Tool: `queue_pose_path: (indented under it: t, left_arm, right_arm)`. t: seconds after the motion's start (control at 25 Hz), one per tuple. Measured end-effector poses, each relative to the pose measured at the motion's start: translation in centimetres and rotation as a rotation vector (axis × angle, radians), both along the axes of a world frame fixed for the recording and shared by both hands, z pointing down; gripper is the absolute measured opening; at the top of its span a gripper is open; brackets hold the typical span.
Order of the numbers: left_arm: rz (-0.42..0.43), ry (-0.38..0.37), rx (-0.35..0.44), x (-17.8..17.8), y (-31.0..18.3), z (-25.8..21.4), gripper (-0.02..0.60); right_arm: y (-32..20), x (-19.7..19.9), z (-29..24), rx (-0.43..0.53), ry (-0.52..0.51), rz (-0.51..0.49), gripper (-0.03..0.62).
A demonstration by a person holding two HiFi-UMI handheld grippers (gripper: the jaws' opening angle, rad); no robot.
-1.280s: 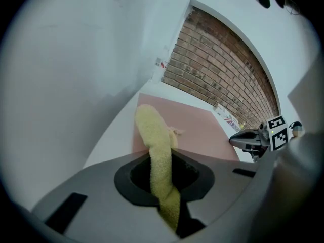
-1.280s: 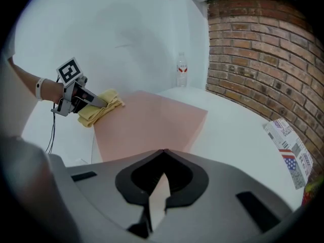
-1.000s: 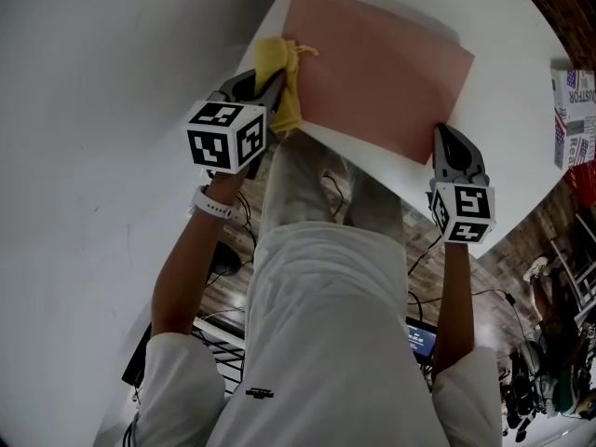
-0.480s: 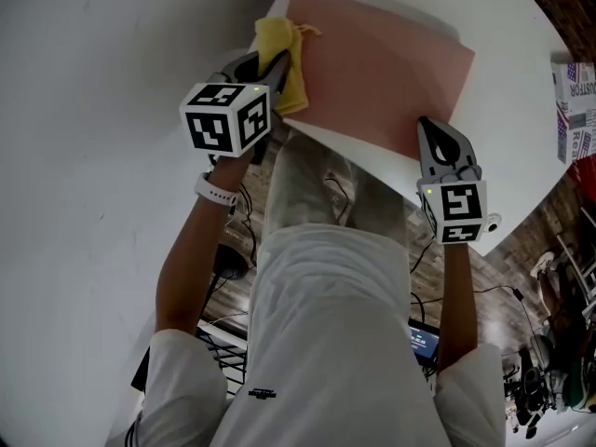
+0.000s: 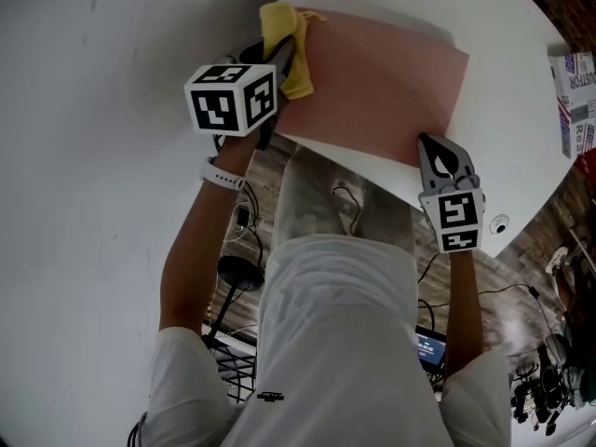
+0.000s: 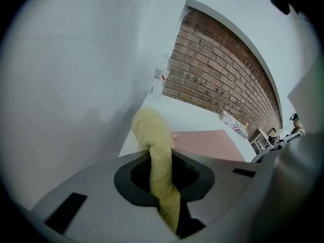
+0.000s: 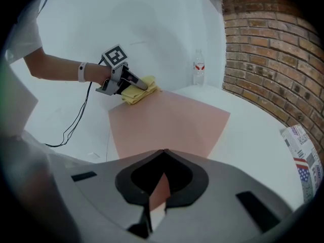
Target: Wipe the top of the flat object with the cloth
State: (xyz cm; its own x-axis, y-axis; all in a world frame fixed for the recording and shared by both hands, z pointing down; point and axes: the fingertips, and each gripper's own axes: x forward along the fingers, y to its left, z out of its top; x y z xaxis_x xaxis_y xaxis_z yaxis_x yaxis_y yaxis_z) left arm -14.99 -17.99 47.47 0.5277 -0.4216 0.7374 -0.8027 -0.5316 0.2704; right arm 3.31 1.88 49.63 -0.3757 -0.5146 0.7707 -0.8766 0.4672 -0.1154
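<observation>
Left hand-held gripper (image 5: 287,54) clamps yellow cloth (image 5: 278,22) on pink sheet (image 5: 372,82) — right hand-held gripper (image 5: 432,143) pinches its edge; box (image 5: 578,101) well apart.

White desk (image 5: 507,26) butts vs. plain white wall (image 6: 61,75) on L; red brick wall (image 7: 273,59) runs along R. Wood-plank floor (image 5: 545,226) below, dim.
</observation>
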Motion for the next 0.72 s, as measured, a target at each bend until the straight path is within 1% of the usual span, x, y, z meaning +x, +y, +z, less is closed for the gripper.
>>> queue_pose_path:
  t: [0.24, 0.4, 0.56, 0.72]
  left_arm:
    - [0.063, -0.003, -0.011, 3.1, 0.1, 0.9, 0.06]
    - [0.12, 0.003, -0.024, 5.9, 0.7, 1.3, 0.06]
    - [0.148, 0.037, -0.051, 9.0, 1.4, 1.5, 0.06]
    - [0.177, 0.054, -0.061, 11.9, 2.0, 1.5, 0.06]
  right_arm:
    - [-0.2, 0.2, 0.6, 0.012, -0.007, -0.016, 0.005]
    - [-0.2, 0.1, 0.9, 0.017, -0.014, -0.002, 0.005]
    - [-0.2, 0.1, 0.9, 0.033, -0.02, 0.003, 0.006]
    - [-0.2, 0.3, 0.9, 0.039, -0.037, -0.001, 0.006]
